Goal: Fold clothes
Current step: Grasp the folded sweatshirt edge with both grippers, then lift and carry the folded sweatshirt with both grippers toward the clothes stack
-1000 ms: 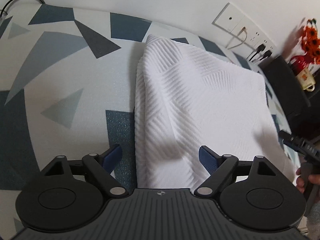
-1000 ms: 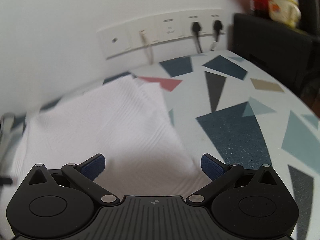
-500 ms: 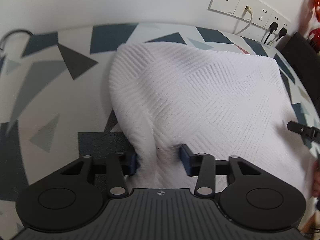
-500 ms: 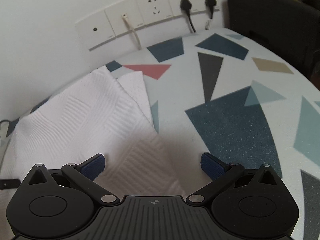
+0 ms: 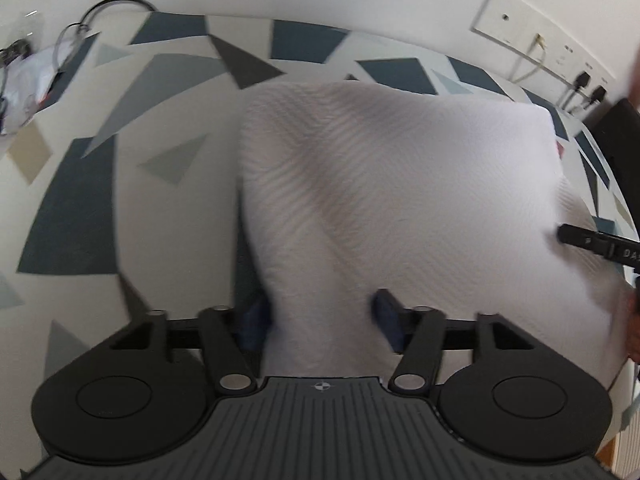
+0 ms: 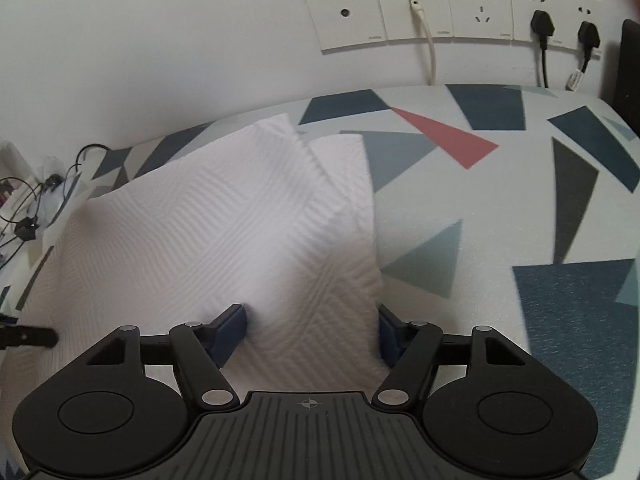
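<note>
Both claws pinch cloth (image 5: 400, 184): your left claw (image 5: 320, 316) on near-left corner, right claw (image 6: 310, 334) on near-right. Cloth lies ahead on table (image 6: 500, 216), near edge running claw to claw.

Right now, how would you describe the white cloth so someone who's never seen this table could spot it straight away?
Find the table with the blue, grey and red triangle pattern, pushed against the white wall below the row of sockets. On it lies the white cloth, ribbed with zigzag lines, both tongs closed on its near edge. It is the only plain white thing on that patterned top.
</note>
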Tool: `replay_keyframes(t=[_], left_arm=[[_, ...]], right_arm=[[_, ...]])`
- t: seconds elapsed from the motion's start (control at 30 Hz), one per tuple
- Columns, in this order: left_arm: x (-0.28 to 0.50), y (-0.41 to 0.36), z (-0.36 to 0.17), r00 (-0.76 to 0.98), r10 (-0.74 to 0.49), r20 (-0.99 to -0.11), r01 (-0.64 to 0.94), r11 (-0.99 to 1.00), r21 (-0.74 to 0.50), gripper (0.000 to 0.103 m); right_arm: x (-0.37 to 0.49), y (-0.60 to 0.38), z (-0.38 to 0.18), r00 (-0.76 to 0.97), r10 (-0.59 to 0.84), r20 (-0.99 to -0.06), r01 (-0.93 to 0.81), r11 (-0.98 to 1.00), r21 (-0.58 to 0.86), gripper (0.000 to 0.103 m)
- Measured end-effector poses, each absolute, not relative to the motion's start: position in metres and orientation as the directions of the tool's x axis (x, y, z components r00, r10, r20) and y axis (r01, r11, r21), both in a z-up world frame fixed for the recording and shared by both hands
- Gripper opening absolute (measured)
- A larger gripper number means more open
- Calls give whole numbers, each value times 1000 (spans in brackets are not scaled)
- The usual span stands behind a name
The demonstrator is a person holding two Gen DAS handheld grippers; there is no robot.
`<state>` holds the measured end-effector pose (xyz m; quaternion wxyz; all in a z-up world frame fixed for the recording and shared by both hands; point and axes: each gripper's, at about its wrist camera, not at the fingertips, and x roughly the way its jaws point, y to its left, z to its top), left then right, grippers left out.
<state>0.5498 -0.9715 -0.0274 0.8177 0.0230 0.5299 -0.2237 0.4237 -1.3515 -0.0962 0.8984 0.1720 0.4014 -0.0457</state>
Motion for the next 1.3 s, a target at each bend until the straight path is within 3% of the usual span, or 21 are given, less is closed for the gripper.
replay_keyframes(t=[0.07, 0.1, 0.17, 0.27, 0.3, 0.37, 0.4, 0.43, 0.47, 0.5, 0.53, 0.57, 0.7, 0.87, 1.1, 1.3], left_arm=[[549, -967, -30, 341, -335, -878, 374, 906, -200, 72], [548, -965, -31, 340, -332, -880, 369, 908, -200, 74], [545, -966, -34, 345, -342, -874, 381, 902, -202, 78], [540, -975, -39, 350, -341, -872, 430, 886, -174, 96], [538, -979, -41, 352, -339, -872, 450, 879, -160, 101], [537, -986, -42, 361, -334, -871, 462, 875, -144, 102], [537, -989, -42, 367, -332, -869, 459, 877, -141, 98], [537, -990, -39, 377, -339, -862, 454, 879, -148, 78], [537, -990, -36, 384, -357, -851, 442, 881, -169, 62], [537, -989, -32, 385, -370, -845, 408, 890, -204, 39], [537, -988, -29, 391, -377, -839, 377, 898, -227, 27], [535, -986, -25, 415, -362, -835, 359, 908, -215, 24], [529, -979, -9, 505, -295, -812, 282, 945, -168, 19], [517, -963, 35, 623, -259, -738, 254, 959, -122, 19], [477, -909, 89, 768, -149, -622, 97, 988, -118, 18], [439, -853, 129, 850, -21, -526, -64, 988, -142, 18]], right_arm=[[421, -1355, -95, 682, -10, -731, 255, 940, 225, 94], [420, -1357, -95, 684, -29, -729, 267, 940, 213, 95], [420, -1352, -99, 678, -35, -735, 259, 946, 193, 95], [422, -1341, -105, 665, -35, -746, 235, 958, 164, 95], [423, -1337, -107, 661, -35, -750, 226, 962, 155, 92], [425, -1332, -106, 665, -15, -747, 225, 957, 181, 75], [426, -1330, -105, 668, -4, -744, 227, 953, 199, 75], [427, -1327, -104, 671, 8, -741, 228, 949, 217, 73], [429, -1325, -103, 674, 20, -738, 229, 945, 235, 66], [430, -1324, -102, 678, 42, -734, 221, 940, 259, 60], [431, -1325, -102, 677, 76, -732, 210, 933, 292, 43], [432, -1325, -102, 675, 113, -729, 199, 924, 327, 33], [434, -1321, -97, 686, 212, -696, 161, 889, 429, 26], [434, -1305, -63, 798, 287, -529, 42, 851, 524, 16], [459, -1279, -7, 845, 440, -304, -197, 784, 589, 13], [490, -1239, 37, 794, 584, -170, -383, 696, 607, 13]])
